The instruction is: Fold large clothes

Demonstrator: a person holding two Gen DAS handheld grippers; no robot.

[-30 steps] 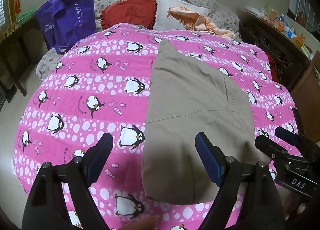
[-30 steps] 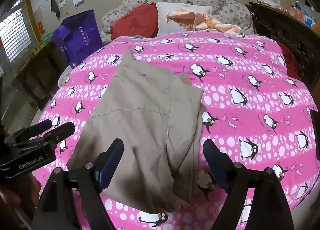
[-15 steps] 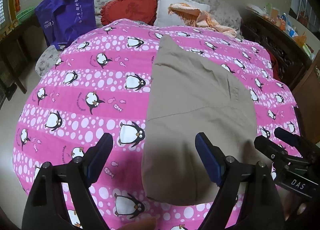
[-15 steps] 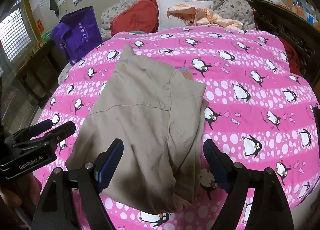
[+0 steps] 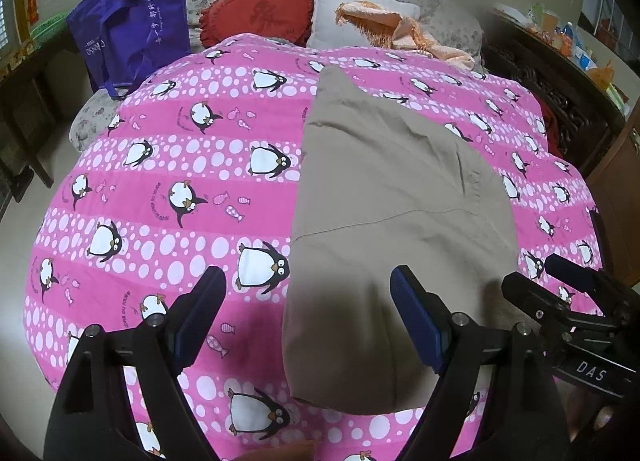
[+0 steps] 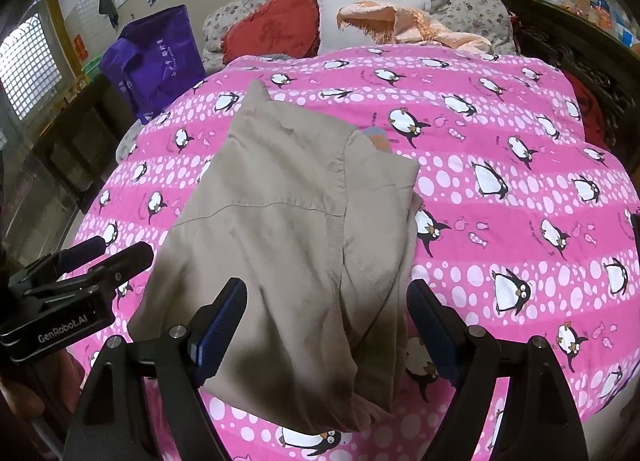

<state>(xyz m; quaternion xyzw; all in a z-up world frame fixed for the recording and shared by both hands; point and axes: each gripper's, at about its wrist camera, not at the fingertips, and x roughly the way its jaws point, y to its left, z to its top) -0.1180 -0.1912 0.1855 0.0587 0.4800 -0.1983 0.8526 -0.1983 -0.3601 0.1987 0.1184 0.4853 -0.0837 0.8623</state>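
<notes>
A folded beige cotton garment (image 5: pixel 392 197) lay on the bed's pink penguin-print quilt (image 5: pixel 160 181), filling the centre of the left wrist view and the centre-left of the right wrist view (image 6: pixel 288 229). What kind of garment it was could not be told; its near end fell in the grippers' shadow, and its layers showed only as loose stacked edges along its right side in the right wrist view. A small orange-and-grey patch (image 6: pixel 378 139) peeked from under its far right corner, too little showing to identify.

The left hand-held gripper (image 5: pixel 306 321) hung above the garment's left edge, blue-padded jaws spread wide and gripping nothing. The right hand-held gripper (image 6: pixel 328 325) hung likewise over the near end, jaws wide apart and empty. Each gripper appeared only partly at the other view's edge, cut off by the frame.

At the top of both frames a red heart-shaped cushion (image 5: pixel 260 17), a white pillow (image 5: pixel 332 9) and a crumpled peach fringed cloth (image 5: pixel 404 33) rested against a floral headboard. A purple tote bag (image 5: pixel 132 21) stood upper left; its white lettering was unreadable.
</notes>
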